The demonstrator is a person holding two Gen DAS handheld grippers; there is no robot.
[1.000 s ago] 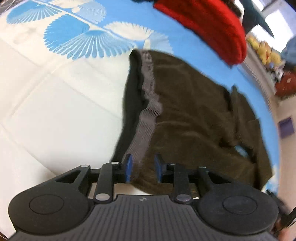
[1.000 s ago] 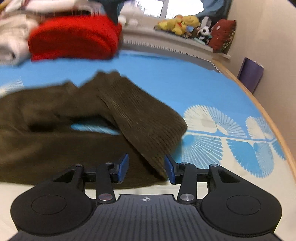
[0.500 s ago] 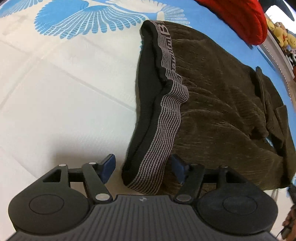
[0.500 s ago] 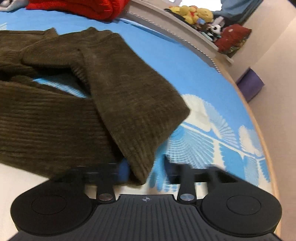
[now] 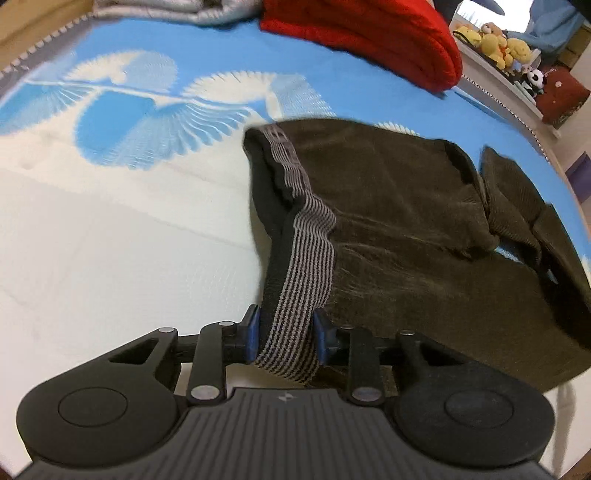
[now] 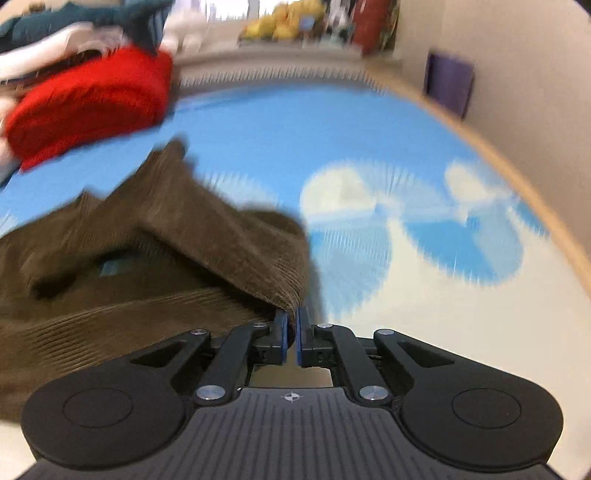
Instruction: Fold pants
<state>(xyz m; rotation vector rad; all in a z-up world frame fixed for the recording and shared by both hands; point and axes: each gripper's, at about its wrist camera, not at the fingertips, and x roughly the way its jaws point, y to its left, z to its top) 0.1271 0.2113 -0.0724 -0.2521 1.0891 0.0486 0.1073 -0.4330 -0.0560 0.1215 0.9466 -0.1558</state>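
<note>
text: none legible | waistband point(image 5: 286, 155) lettering: blurred, unreadable

The pants point(image 5: 424, 236) lie on the bed point(image 5: 110, 240), waistband point(image 5: 303, 273) toward the left tool point(image 5: 284, 338) and legs running off to its right, where one leg end is doubled back over the other. Behind them, at the far side of the bed, sits a folded blanket point(image 5: 362, 33). Stuffed toys point(image 5: 495, 40) line a ledge beyond it.

In the right wrist view, the right tool point(image 6: 292, 328) meets the nearest leg end point(image 6: 284, 291), with the pants point(image 6: 147, 258) spreading to its left.

Pants point(image 6: 155, 258) and red bundle point(image 6: 88, 107) smeared by blur — leg cut off left.
</note>
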